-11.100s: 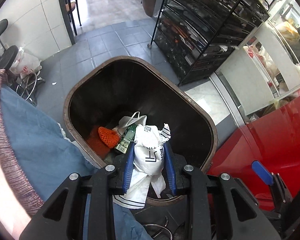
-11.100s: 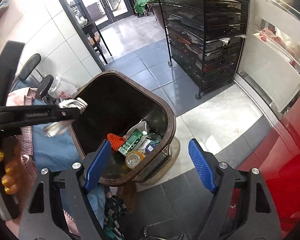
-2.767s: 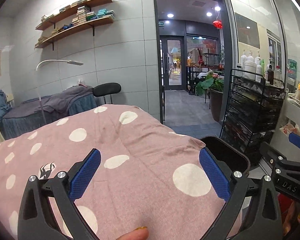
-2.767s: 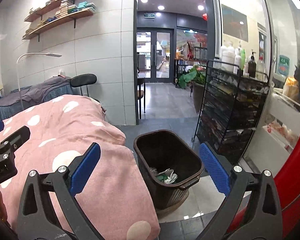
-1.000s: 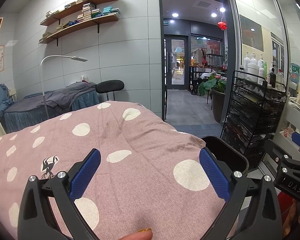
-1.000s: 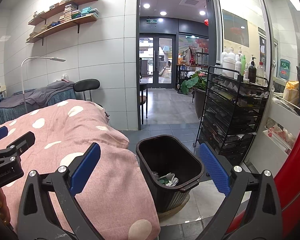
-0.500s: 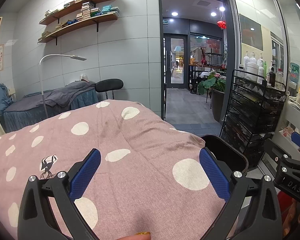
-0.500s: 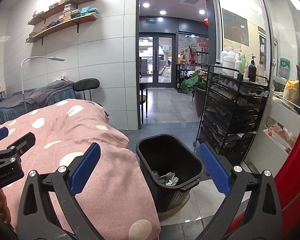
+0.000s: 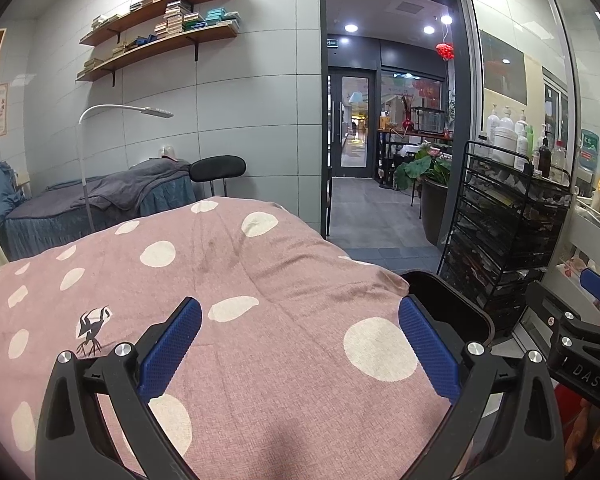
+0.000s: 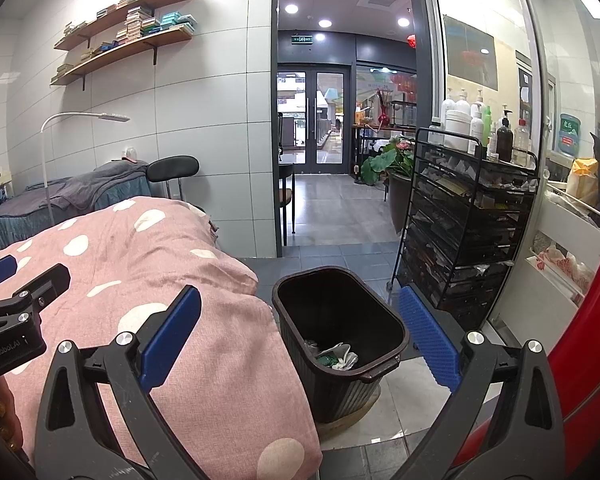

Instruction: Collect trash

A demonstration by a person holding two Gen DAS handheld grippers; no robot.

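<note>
A dark brown trash bin (image 10: 384, 316) stands on the tiled floor beside the bed; white and green trash (image 10: 334, 355) lies at its bottom. In the left wrist view only the bin's far rim (image 9: 460, 300) shows past the bedcover. My left gripper (image 9: 300, 340) is open over the pink dotted bedcover (image 9: 260, 272), with nothing between its blue pads. My right gripper (image 10: 300, 328) is also open and empty, held above the bed edge and the bin. The left gripper's tip (image 10: 24, 296) shows at the left of the right wrist view.
A black wire trolley (image 10: 464, 232) with bottles on top stands right of the bin. A red surface (image 10: 596, 320) fills the right edge. Beyond are a doorway (image 10: 320, 184), a potted plant (image 10: 384, 168), a black stool (image 10: 172, 168), a floor lamp (image 9: 100, 120) and a second bed (image 9: 80, 196).
Since 11 s ago the white bag has left my left gripper and lies in the bin, and both grippers have risen away from it. Over the last second almost nothing moved.
</note>
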